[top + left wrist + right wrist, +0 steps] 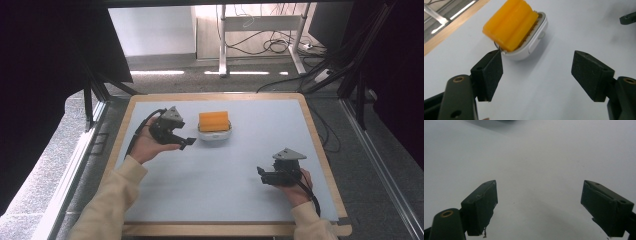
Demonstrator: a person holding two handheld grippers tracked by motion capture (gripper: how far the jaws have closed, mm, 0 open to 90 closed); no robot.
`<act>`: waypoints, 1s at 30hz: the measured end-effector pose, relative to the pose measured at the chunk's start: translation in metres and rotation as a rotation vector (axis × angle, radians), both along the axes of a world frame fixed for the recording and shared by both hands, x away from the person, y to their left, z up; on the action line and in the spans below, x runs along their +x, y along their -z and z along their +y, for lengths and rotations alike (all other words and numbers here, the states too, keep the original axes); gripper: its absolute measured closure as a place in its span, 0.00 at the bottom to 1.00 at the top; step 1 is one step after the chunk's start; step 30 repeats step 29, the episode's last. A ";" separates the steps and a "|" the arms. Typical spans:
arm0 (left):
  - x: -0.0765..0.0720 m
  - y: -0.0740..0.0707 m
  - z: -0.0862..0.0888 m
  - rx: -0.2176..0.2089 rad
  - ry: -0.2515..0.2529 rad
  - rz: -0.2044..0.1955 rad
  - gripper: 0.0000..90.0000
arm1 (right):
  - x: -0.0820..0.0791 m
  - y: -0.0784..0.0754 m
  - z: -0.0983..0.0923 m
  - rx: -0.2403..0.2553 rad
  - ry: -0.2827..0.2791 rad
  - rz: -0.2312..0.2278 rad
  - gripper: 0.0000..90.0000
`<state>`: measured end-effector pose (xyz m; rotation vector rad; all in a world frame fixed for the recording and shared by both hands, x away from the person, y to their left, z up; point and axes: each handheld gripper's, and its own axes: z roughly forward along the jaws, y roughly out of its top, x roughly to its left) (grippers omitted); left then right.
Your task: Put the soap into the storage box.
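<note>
Left hand-held gripper (187, 142) gaped empty beside orange sponge (214, 121) in white holder (215, 135); should have centred before closing. Right hand-held gripper (260, 173) gaped empty too.

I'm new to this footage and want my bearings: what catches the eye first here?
The bright orange block stands out, sitting in a white dish toward the far middle of the pale table. The left gripper, jaws open, sits just left of it; the right gripper rests open near the right.

Orange ridged block (214, 120) sits in white dish (215, 136).
</note>
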<state>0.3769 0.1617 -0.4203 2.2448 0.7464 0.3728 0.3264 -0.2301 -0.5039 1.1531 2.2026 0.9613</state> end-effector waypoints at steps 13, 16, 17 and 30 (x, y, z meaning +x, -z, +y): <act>-0.069 0.029 0.038 -0.017 -0.085 0.024 0.26 | -0.001 -0.001 0.002 0.000 -0.006 -0.004 0.16; -0.076 0.033 0.043 -0.021 -0.094 0.027 0.25 | 0.000 -0.001 0.002 -0.003 -0.005 -0.003 0.16; -0.076 0.033 0.044 -0.016 -0.093 0.029 0.25 | 0.000 -0.001 0.002 -0.003 -0.004 -0.003 0.16; -0.075 0.036 0.053 -0.021 -0.128 0.049 0.25 | 0.000 -0.004 0.002 0.019 -0.013 -0.026 0.16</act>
